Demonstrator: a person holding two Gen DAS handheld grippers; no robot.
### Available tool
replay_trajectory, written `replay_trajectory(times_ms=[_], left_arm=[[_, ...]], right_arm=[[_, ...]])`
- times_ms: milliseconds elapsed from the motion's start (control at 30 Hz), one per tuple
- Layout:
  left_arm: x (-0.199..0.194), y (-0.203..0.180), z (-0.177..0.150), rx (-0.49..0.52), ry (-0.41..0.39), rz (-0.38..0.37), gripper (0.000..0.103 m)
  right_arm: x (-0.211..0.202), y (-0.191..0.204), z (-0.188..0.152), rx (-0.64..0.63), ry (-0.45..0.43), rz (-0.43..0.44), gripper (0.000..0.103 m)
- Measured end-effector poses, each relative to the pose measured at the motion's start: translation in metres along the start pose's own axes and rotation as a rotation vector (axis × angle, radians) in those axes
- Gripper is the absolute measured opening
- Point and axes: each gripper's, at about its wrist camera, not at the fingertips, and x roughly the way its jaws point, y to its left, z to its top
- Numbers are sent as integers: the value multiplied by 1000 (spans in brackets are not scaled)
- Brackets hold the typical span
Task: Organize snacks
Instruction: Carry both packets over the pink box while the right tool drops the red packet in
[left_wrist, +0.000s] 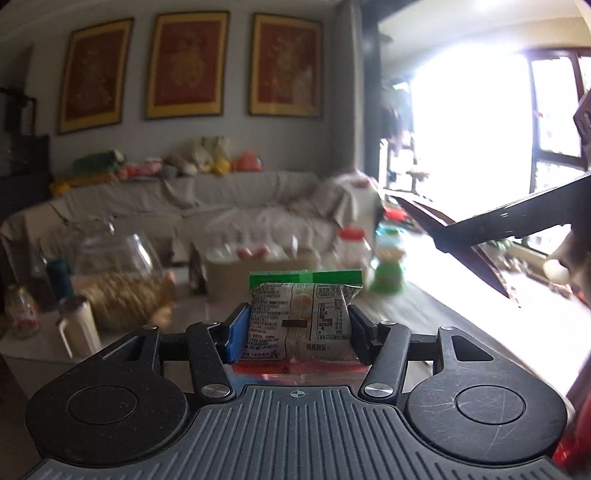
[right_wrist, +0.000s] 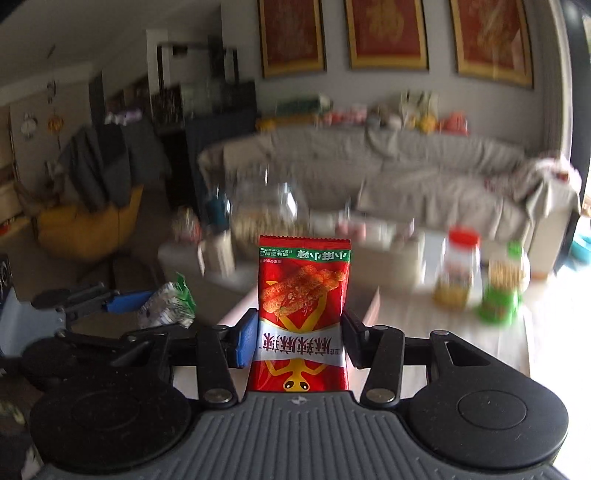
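Left wrist view shows the left gripper (left_wrist: 297, 326) pinching a clear-and-green snack packet (left_wrist: 300, 317) between its fingers, the printed back of the wrapper facing the camera and raised above the table (left_wrist: 424, 314). Just under it lies a strip of red wrapper, too blurred to name. At the far right edge a dark arm of the right gripper (left_wrist: 517, 218) crosses the bright window (left_wrist: 480, 122).

Right wrist view gives what the other lacks: the right gripper (right_wrist: 300, 338) clamped on a red snack packet (right_wrist: 303, 317) that stands upright between the pads, its print upside down. At near left the left gripper (right_wrist: 147, 306) appears from the side with its crinkled packet (right_wrist: 168, 306) caught in the blue-padded fingers (right_wrist: 125, 302).

Beyond both, blurred, a covered grey sofa (left_wrist: 221, 199) runs along the far wall under three red framed pictures (left_wrist: 188, 62). On the table stand a red-lidded jar (right_wrist: 460, 269) and a green-wrapped jar (right_wrist: 504, 288) at far right, and a glass jar (left_wrist: 110, 258) at left. A yellow beanbag (right_wrist: 85, 225) heaped with dark clothes sits at far left in the right wrist view only. Each held packet hides the middle of the table behind it.
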Motion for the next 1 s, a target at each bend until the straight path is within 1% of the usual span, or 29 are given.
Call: replay_trajectory(times_ms=[100,200,233,300,333,367,400,433,467,500,533,567,633,700,733,767,800,833,867,900,933,967,1000], left_arm=[[37,17,21,-62,12,7,61],[81,29,26,-93,53,-20,61],[95,32,25,-120,66,-31,61],[124,47,16,-237,102,-81,61],[141,57,6,-319,142,-132,62],[159,64,-6,-379,202,-176,62],[178,67,-18,-402,268,-196,62],[194,67,-31,-385,326,-183,62],[205,66,-41,-345,358,-143,62],[210,66,-46,-311,353,-99,62],[210,69,-48,-303,326,-70,62],[204,76,-48,-322,283,-53,62],[190,89,-46,-380,205,-62,62],[177,99,-46,-413,138,-78,62],[175,103,-46,-416,118,-109,62],[176,105,-46,-407,120,-155,62],[179,106,-47,-388,141,-193,62],[186,103,-47,-346,188,-217,62],[194,99,-47,-289,238,-215,62],[197,92,-49,-233,272,-195,62],[199,87,-50,-187,288,-167,62],[198,81,-53,-132,300,-141,62],[198,76,-54,-90,313,-131,62]], right_arm=[[17,-1,32,3,-39,-41,48],[44,-9,51,23,-21,-71,48],[54,-11,54,26,-11,-85,48],[74,-16,57,28,19,-116,48],[82,-18,55,27,35,-132,48],[92,-20,53,24,55,-147,48],[103,-23,51,21,77,-159,48],[113,-24,49,21,104,-170,48],[125,-26,44,24,132,-179,48],[137,-28,40,29,161,-186,48],[148,-29,36,35,188,-190,48],[159,-31,34,40,210,-192,48],[180,-33,26,43,241,-192,48],[200,-30,24,40,260,-189,48],[209,-29,24,38,263,-184,48],[218,-28,26,36,264,-178,48],[229,-27,27,40,267,-173,48],[242,-27,25,49,274,-164,48],[254,-26,24,59,289,-148,49],[266,-27,23,73,315,-118,53],[278,-29,23,88,358,-86,55],[288,-32,21,110,401,-73,55],[294,-35,20,138,424,-68,55]])
